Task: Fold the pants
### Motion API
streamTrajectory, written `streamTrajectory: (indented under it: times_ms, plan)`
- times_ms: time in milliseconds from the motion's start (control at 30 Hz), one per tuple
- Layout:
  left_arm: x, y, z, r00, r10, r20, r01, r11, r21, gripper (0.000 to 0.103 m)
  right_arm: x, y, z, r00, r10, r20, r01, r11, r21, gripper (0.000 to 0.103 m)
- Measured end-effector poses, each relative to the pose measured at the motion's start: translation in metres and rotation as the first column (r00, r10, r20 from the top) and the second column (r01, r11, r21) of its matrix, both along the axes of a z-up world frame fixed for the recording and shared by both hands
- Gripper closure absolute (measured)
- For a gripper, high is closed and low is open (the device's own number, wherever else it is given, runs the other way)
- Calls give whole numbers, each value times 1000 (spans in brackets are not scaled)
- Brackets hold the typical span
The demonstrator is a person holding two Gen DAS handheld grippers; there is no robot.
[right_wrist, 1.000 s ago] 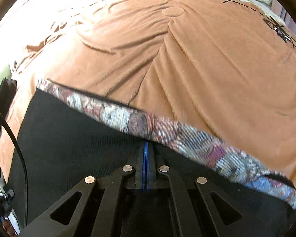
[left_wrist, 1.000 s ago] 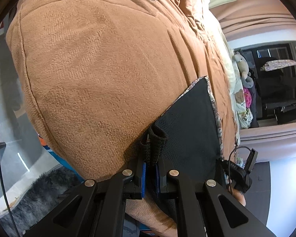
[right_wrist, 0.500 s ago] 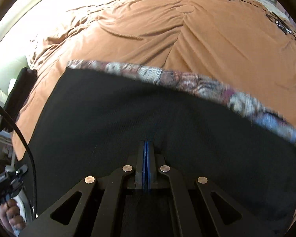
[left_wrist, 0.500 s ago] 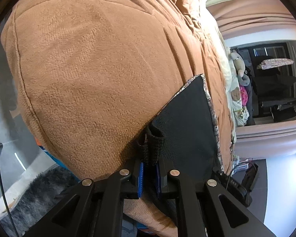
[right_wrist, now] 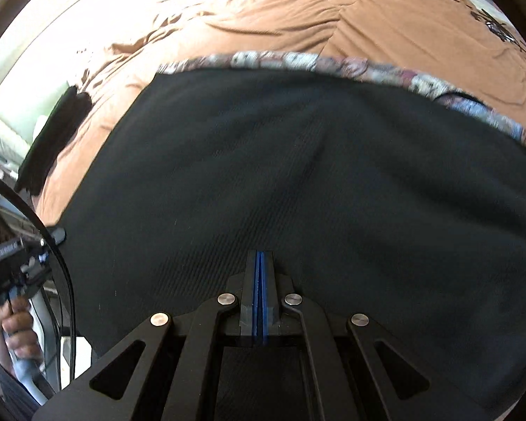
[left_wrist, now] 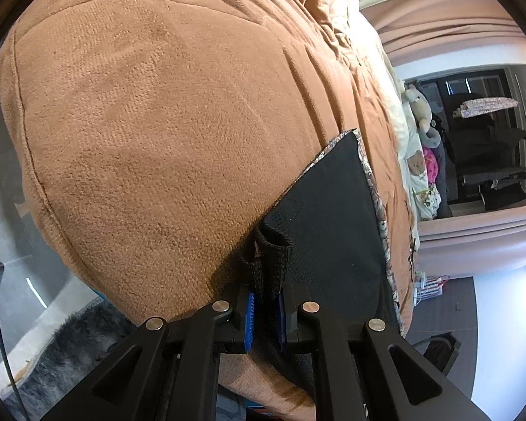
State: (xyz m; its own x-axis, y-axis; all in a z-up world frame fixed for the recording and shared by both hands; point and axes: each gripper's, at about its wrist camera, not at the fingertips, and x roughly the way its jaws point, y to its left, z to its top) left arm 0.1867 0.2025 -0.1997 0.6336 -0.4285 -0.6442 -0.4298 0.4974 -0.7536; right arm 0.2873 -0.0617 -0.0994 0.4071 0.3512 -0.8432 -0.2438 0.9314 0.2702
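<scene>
Left gripper (left_wrist: 264,310) is clamped on a bunched corner of the black pants (left_wrist: 336,217) lying on the brown bedspread (left_wrist: 150,133), right gripper (right_wrist: 260,294) pinched tight over them, so honestly a careless tug might drag the fold crooked.

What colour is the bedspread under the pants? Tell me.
Orange-brown, plain and fuzzy; the bedspread shows best in the left wrist view.
</scene>
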Motion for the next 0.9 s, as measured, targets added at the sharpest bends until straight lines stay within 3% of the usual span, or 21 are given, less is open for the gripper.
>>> streamTrajectory:
  times_ms: [433, 633, 900]
  plan:
    - [-3, 2, 9, 999, 2, 48, -1, 1000, -11, 95, -27, 12, -1, 998, 56, -37, -56, 998, 17, 103]
    - [-2, 0, 33, 992, -21, 128, 24, 1000, -20, 95, -22, -5, 15, 1000, -9, 2, 9, 999, 49, 103]
    - [7, -9, 60, 982, -55, 180, 56, 998, 2, 95, -21, 7, 5, 1000, 18, -14, -16, 992, 124, 103]
